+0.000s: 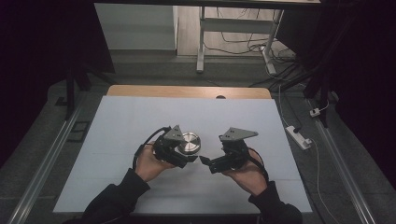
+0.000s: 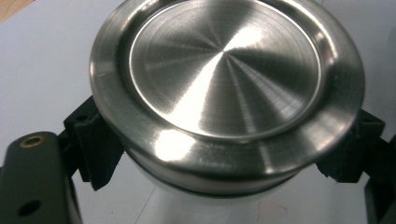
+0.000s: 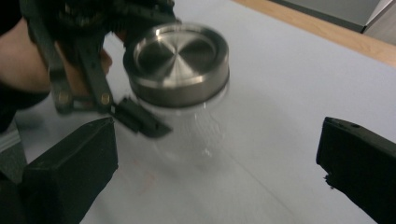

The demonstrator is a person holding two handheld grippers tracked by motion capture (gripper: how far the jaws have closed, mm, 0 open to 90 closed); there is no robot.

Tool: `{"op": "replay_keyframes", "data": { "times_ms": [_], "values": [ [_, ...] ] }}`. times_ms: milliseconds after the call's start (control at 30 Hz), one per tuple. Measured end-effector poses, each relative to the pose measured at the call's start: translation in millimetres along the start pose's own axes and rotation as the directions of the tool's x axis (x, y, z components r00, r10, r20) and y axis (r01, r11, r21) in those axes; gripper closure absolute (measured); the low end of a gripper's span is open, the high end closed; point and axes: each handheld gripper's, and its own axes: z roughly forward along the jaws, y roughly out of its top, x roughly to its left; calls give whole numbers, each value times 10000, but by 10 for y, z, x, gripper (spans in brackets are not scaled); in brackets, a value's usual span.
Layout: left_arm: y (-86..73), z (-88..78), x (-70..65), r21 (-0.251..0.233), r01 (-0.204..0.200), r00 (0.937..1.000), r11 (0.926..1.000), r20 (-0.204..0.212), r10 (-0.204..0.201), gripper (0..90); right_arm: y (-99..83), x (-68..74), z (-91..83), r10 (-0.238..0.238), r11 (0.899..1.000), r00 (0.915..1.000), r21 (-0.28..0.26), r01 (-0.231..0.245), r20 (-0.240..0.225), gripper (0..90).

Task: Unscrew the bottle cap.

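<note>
Left gripper view: my left claw clamps the jar below its slick steel lid; glass, fragile. Right claw apart.

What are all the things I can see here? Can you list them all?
jar: one, clear glass, standing on the white sheet, held by the left claw just under its lid
lid: one, shiny silver metal, on top of the jar
white sheet: one, white, covering most of the table
table: one, light wood, its far edge showing beyond the sheet
power strip: one, white, on the floor to the right of the table
cables: several, dark, on the floor beyond the table
left claw: one, black, shut on the jar
right claw: one, black, jaws apart, just right of the jar, holding nothing
hands: two, each holding a claw, in dark sleeves
</note>
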Motion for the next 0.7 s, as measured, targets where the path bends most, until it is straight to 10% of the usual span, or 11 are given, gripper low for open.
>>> {"op": "replay_keyframes", "data": {
  "times_ms": [700],
  "values": [
    [4,41,-39,176,35,9999,9998,-98,-34,153,297,121,492,-188,9998,9994,-72,186,-286,75]
  ]
}}
